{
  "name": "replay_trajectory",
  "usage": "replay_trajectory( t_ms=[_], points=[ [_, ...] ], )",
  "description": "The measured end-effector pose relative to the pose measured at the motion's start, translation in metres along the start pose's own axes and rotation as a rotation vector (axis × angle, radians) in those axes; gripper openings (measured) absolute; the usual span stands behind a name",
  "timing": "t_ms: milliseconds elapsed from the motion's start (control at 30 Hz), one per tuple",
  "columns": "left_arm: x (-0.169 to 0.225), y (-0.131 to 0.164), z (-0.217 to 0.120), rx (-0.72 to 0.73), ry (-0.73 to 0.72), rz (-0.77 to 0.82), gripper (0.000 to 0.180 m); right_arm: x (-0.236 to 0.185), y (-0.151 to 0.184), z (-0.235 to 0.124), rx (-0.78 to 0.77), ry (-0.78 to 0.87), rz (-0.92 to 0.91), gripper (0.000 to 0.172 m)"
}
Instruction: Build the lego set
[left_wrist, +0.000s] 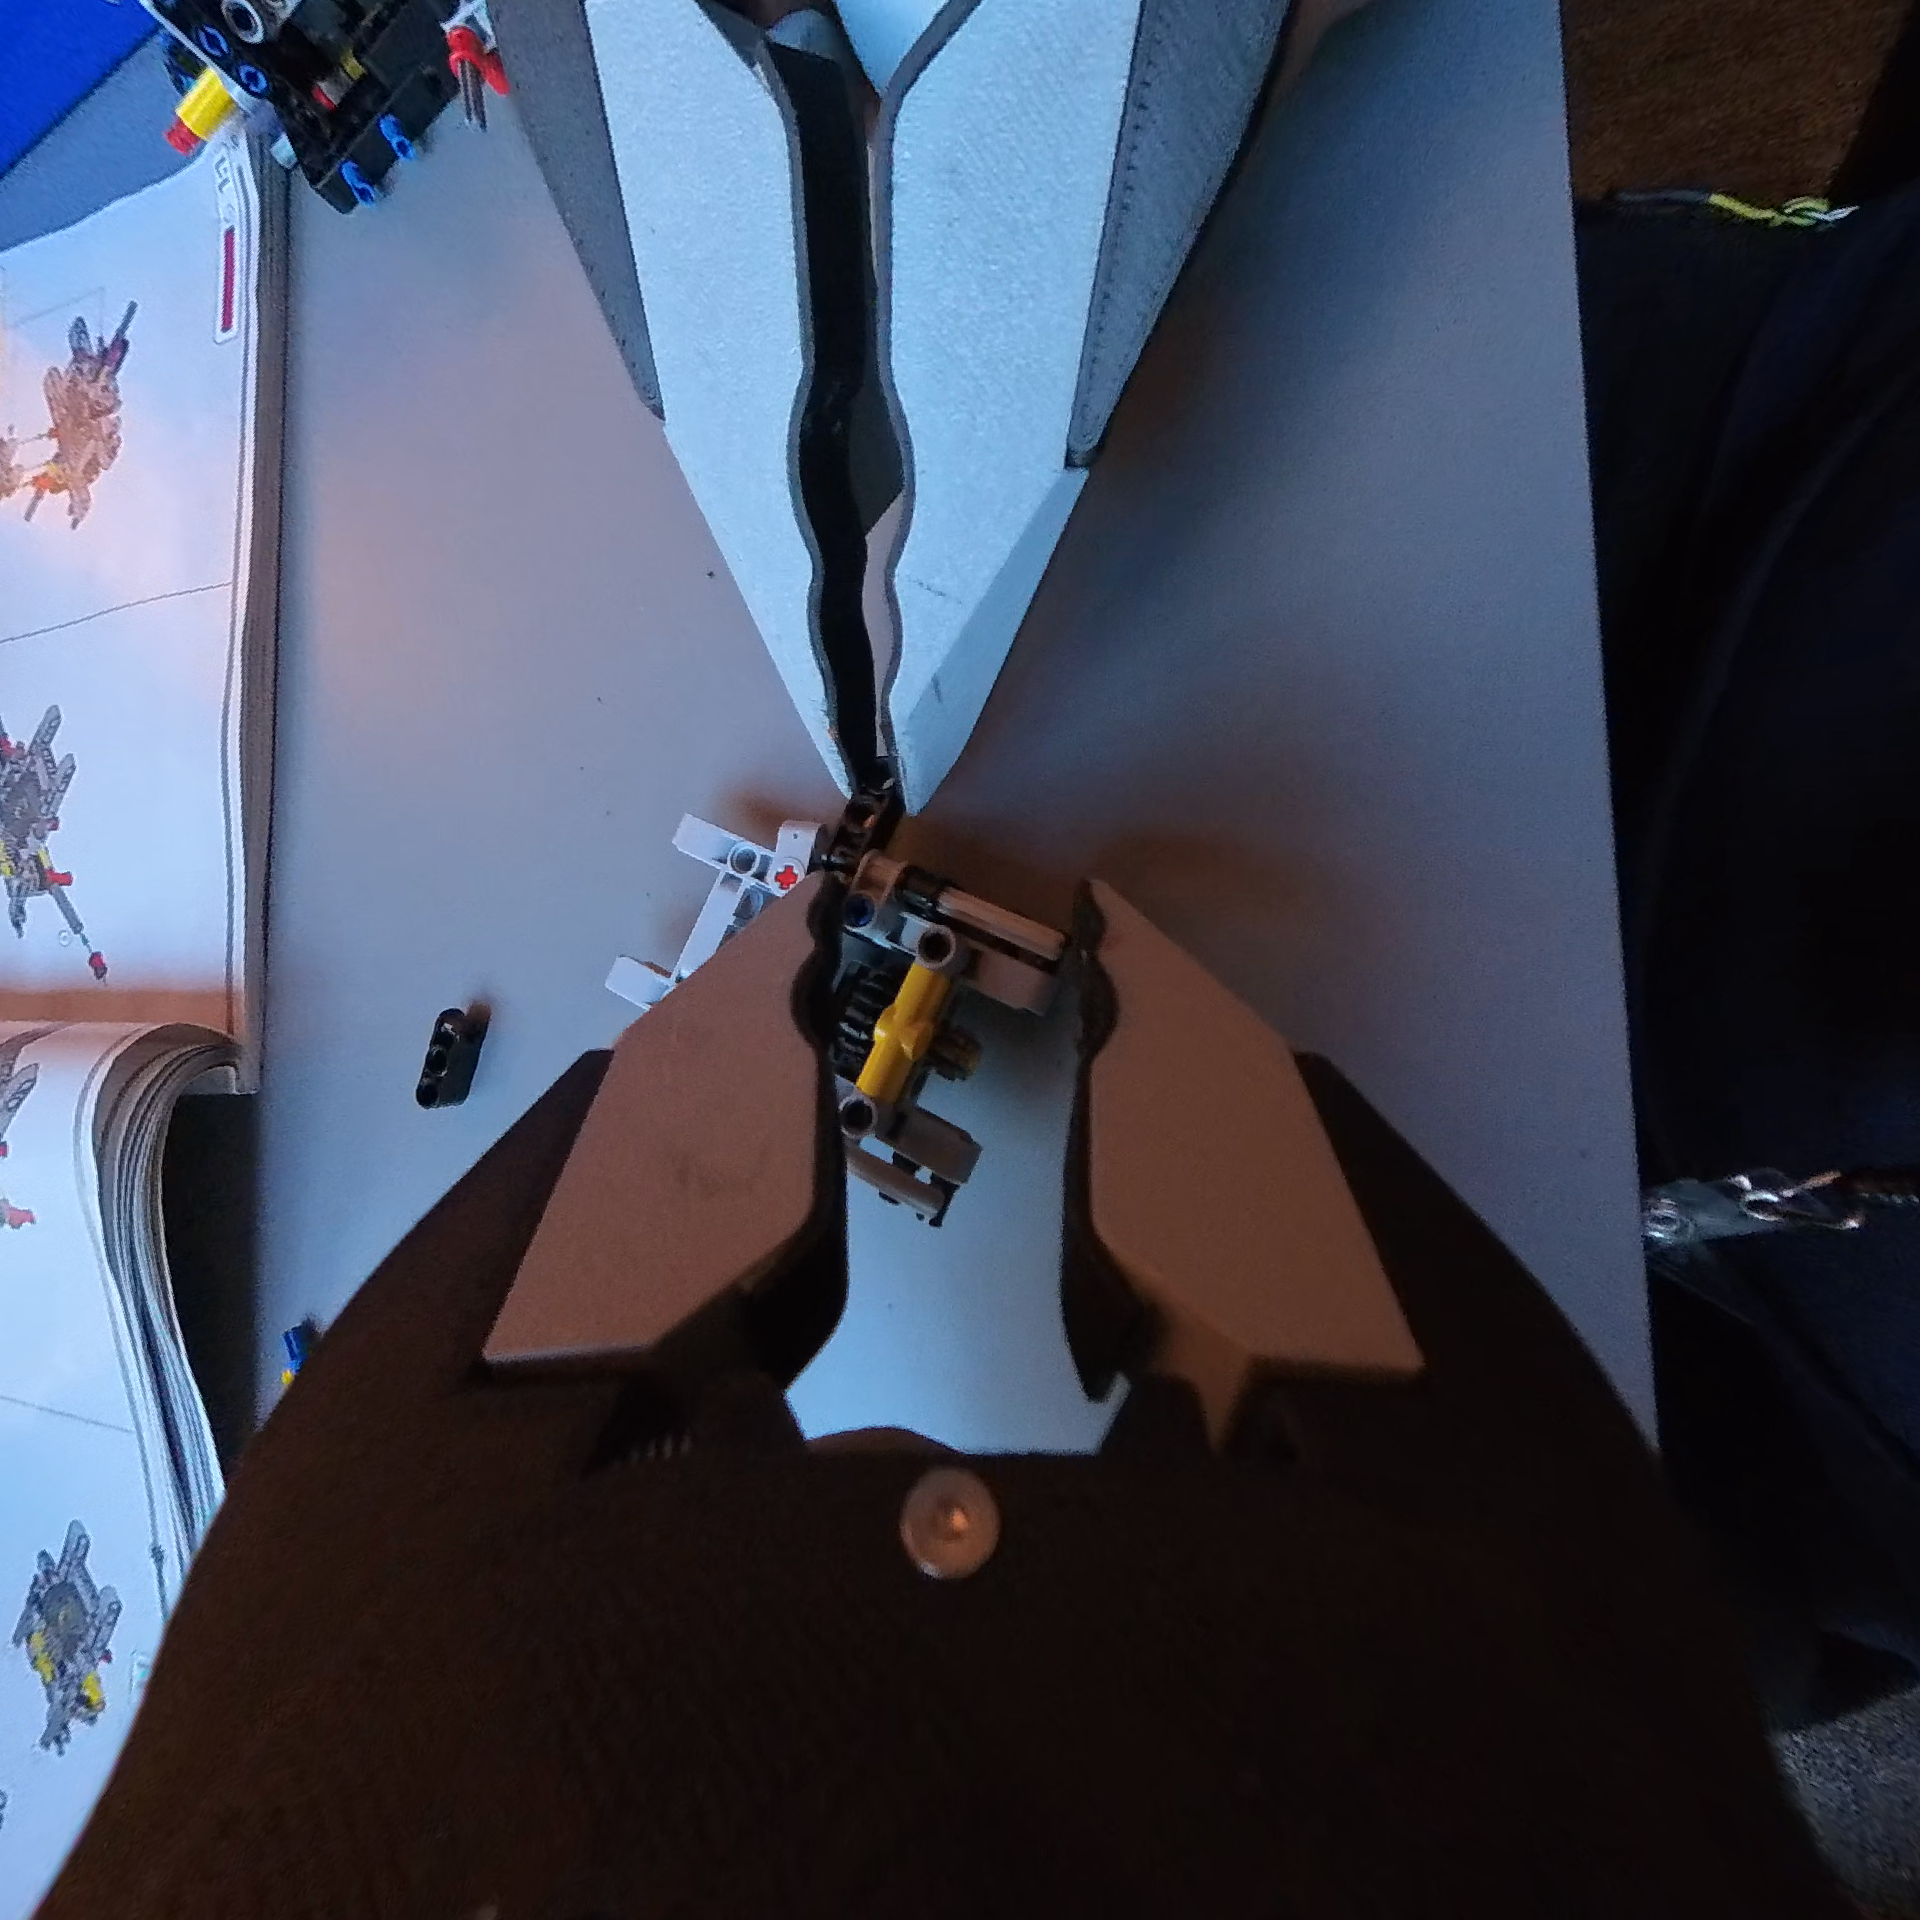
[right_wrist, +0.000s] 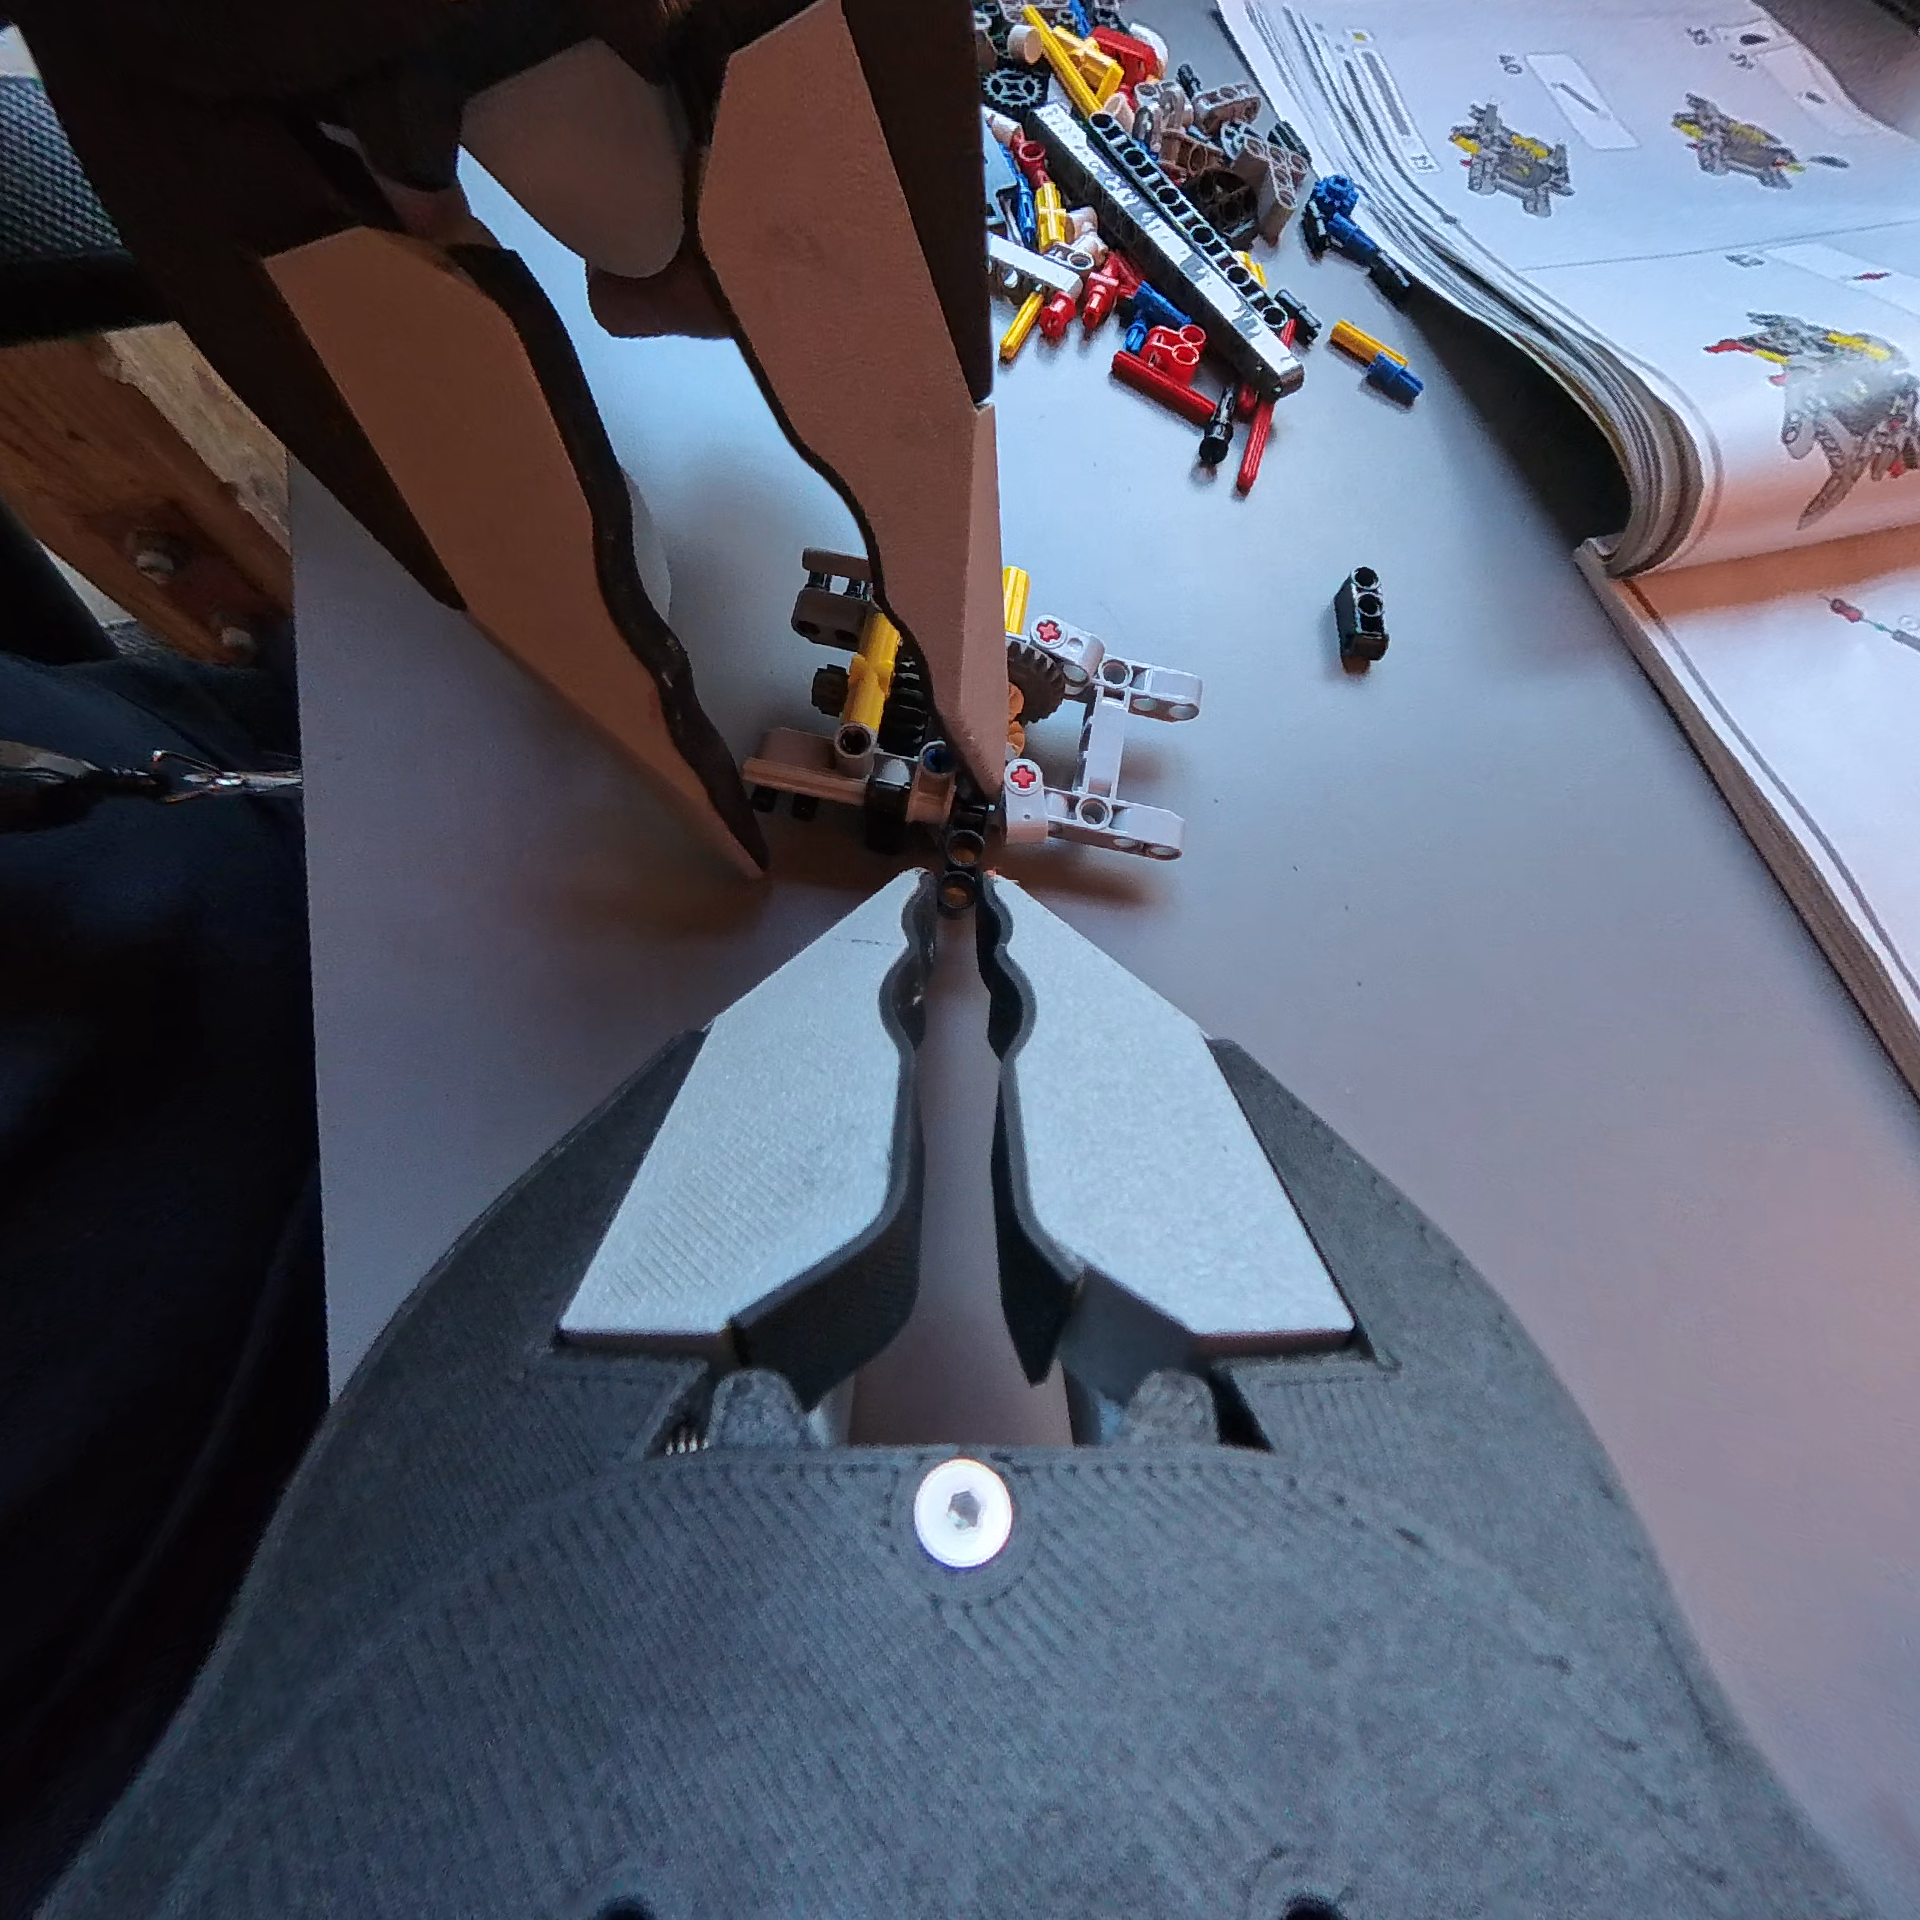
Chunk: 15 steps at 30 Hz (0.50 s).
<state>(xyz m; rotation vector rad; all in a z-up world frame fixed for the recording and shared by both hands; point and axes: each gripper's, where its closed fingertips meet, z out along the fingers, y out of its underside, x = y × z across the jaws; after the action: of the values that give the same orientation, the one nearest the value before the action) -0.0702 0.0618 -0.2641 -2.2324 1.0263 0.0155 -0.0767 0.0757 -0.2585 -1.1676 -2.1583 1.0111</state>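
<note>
Left wrist view: the left hand-held gripper (left_wrist: 951, 935) sits wide open around the small brick model (left_wrist: 914, 1023) on the counter (left_wrist: 1299, 675), its pads against the model's sides.

Right wrist view: the right hand-held gripper (right_wrist: 961, 894) is pinched nearly shut on a black holed beam (right_wrist: 961, 868) sticking out of that model's near edge. A loose black connector (right_wrist: 1361, 613) lies off to the model's right.

Black beam (right_wrist: 958, 891); yellow-grey-white model (left_wrist: 914, 1023); grey table (right_wrist: 1351, 1039); white-paged manual (right_wrist: 1766, 312).
</note>
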Motion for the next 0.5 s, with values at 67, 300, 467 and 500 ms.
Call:
replay_trajectory(
  t_ms=[67, 300, 467, 500],
  points=[
    [0.0003, -0.0003, -0.0002, 0.007, 0.002, -0.007, 0.041, -0.0006, -0.0002, 0.0000, 0.002, -0.005, -0.001, 0.004],
    [0.0023, 0.0004, -0.0016, 0.002, 0.007, -0.006, 0.041, -0.0035, -0.0005, 0.0003, 0.004, -0.022, -0.010, 0.005],
    [0.0028, 0.0016, -0.0021, -0.003, -0.011, 0.027, 0.040, -0.0050, -0.0014, 0.0004, 0.007, -0.023, -0.019, 0.005],
    [0.0027, 0.0017, -0.0022, -0.002, -0.013, 0.032, 0.040, -0.0051, -0.0015, 0.0005, 0.007, -0.023, -0.020, 0.004]
  ],
)
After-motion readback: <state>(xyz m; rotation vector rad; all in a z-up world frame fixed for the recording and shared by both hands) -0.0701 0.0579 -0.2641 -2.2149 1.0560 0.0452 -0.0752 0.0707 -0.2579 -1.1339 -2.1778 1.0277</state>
